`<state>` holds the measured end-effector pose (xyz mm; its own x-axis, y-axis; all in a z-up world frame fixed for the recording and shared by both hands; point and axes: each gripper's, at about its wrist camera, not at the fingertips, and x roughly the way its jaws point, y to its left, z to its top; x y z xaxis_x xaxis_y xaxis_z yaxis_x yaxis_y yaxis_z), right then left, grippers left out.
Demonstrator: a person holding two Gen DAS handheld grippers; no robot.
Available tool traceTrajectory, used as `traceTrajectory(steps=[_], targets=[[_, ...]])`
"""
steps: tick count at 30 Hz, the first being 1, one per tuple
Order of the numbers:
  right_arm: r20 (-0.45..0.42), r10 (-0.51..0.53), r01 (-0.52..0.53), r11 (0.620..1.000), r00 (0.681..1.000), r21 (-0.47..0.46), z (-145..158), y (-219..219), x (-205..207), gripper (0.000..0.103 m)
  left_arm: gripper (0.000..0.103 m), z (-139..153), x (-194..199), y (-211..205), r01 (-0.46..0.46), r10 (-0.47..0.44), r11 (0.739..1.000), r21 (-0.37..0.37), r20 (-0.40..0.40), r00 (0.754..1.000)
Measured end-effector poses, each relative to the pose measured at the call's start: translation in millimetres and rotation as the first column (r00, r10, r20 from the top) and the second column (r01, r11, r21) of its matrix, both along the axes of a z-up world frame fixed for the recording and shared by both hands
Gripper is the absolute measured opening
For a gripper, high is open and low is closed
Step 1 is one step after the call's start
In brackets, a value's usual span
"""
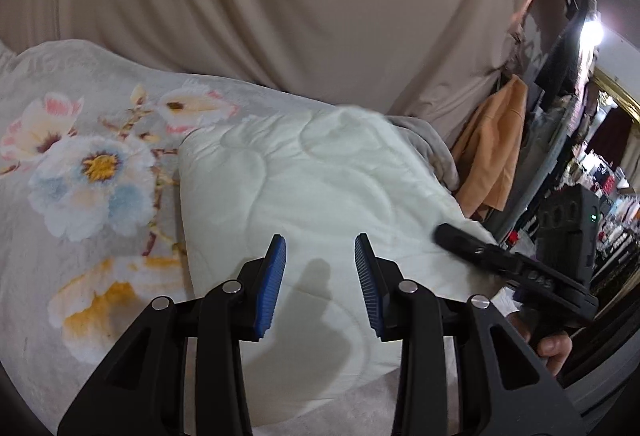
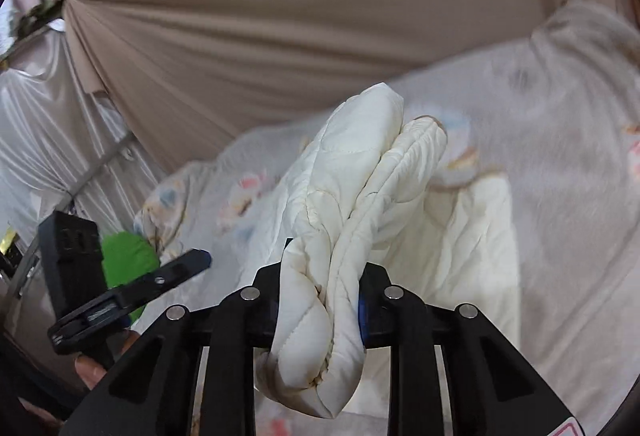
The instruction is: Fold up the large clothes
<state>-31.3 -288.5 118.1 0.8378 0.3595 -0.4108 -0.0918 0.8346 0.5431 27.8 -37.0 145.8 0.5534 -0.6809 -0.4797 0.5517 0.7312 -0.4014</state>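
A white quilted garment (image 1: 320, 180) lies spread on a floral bedspread (image 1: 88, 172). My left gripper (image 1: 320, 280) is open and empty, hovering just above the garment's near part. My right gripper (image 2: 324, 300) is shut on a bunched, folded edge of the white quilted garment (image 2: 352, 196) and holds it lifted above the bed. The right gripper also shows in the left wrist view (image 1: 496, 260) at the garment's right edge. The left gripper shows in the right wrist view (image 2: 168, 272) at the left, apart from the cloth.
Beige drapes (image 1: 304, 4) hang behind the bed. An orange cloth (image 1: 492, 156) hangs at the right beside cluttered shelves. A green item (image 2: 128, 260) lies at the bed's left edge. The floral bedspread (image 2: 560, 164) stretches far right.
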Motion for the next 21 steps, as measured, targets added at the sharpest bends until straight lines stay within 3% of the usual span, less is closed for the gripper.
traceTrajectory(steps=[2,4,7,12,16,19,21], targets=[[-0.049,-0.057,0.058,0.998,0.997,0.021,-20.5,-20.0,-8.7,0.022,0.035,-12.1,2.9,-21.5,0.032,-0.031,0.999,0.042,-0.014,0.999],[-0.166,-0.108,0.121,0.990,0.980,0.067,-63.0,-43.1,-8.0,0.022,0.033,-33.6,9.4,-45.2,0.059,-0.055,0.994,0.093,-0.053,0.997],[-0.242,-0.123,0.156,0.980,0.963,0.122,-111.0,-63.9,-10.3,0.023,0.031,-60.4,12.8,-71.2,0.089,-0.079,0.987,0.137,-0.079,0.994],[-0.265,-0.095,0.141,0.977,0.959,0.161,-133.6,-70.3,-3.8,0.027,0.031,-81.9,6.5,-90.2,0.055,-0.052,0.968,0.244,-0.018,0.998],[-0.255,-0.110,0.163,0.966,0.961,0.199,-117.9,-82.0,-12.9,0.033,0.031,-88.1,9.2,-86.6,0.042,-0.040,0.970,0.239,-0.012,0.999],[-0.136,-0.238,0.244,0.969,0.962,0.035,-64.2,-74.8,-30.4,0.034,0.032,-85.1,7.1,-86.4,0.030,-0.036,0.966,0.258,0.016,0.999],[-0.053,-0.244,0.241,0.968,0.968,-0.065,-25.7,-61.2,-28.9,0.034,0.033,-84.1,5.0,-88.1,0.023,-0.032,0.964,0.265,0.030,0.999]])
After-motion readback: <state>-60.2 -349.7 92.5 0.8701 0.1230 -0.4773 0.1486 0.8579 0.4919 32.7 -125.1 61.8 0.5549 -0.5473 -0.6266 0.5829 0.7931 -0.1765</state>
